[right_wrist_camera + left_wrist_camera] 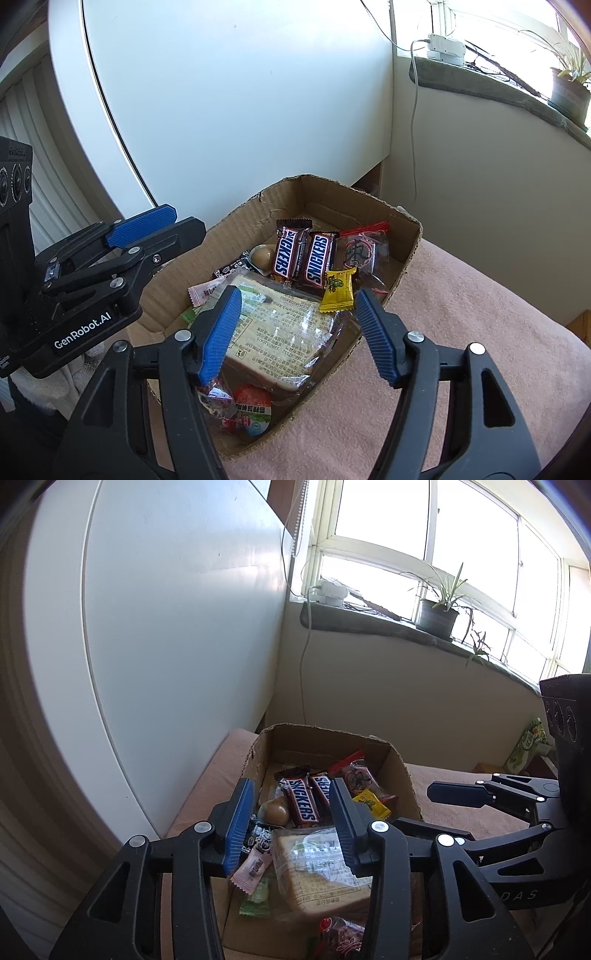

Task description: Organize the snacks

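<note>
A cardboard box (402, 254) sits on a pink, seemingly cloth-covered surface (461, 332).

Cardboard box (400, 258) on the surface (461, 332); inside, bread pack (280, 332) in front, two Snickers bars (303, 258) behind it.

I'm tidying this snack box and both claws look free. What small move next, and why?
Probably lower the right claw onto the wrapped bread slice. It is open and holds nothing, and the bread, the biggest item, lies on top of the cardboard box just below it. The left claw is open too.
</note>
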### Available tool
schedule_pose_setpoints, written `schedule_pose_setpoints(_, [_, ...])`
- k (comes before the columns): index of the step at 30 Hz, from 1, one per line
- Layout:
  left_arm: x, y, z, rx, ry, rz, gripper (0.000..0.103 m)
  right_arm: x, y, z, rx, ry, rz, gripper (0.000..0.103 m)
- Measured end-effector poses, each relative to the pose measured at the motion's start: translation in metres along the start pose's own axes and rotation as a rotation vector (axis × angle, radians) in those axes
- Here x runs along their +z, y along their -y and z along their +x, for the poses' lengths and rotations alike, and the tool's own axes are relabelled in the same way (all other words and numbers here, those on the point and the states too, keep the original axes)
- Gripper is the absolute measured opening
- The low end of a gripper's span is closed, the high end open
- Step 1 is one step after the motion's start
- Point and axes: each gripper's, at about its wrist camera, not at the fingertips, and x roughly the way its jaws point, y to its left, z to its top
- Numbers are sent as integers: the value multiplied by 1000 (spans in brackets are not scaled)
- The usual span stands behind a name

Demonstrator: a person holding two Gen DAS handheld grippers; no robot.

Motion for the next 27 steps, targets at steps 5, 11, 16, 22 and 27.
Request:
schedule_pose_setpoints(5, [-1,0,-4,15,10,0,61,-4,-1,-8,-29,9,-11,79])
schedule_pose_setpoints(11, [-8,5,-17,35,40,32,69,-17,-1,-31,-55,51,5,82])
schedule_pose_setpoints(16, [-12,12,-33,20,72,51,70,-29,-2,-53,-87,95,23,89])
schedule_pose_setpoints(22, [-24,19,-51,34,102,69,77,-45,-1,-80,-129,145,49,92])
schedule_pose_setpoints(27, [-36,19,-65,30,110,47,81,-60,-3,-89,-166,150,47,95])
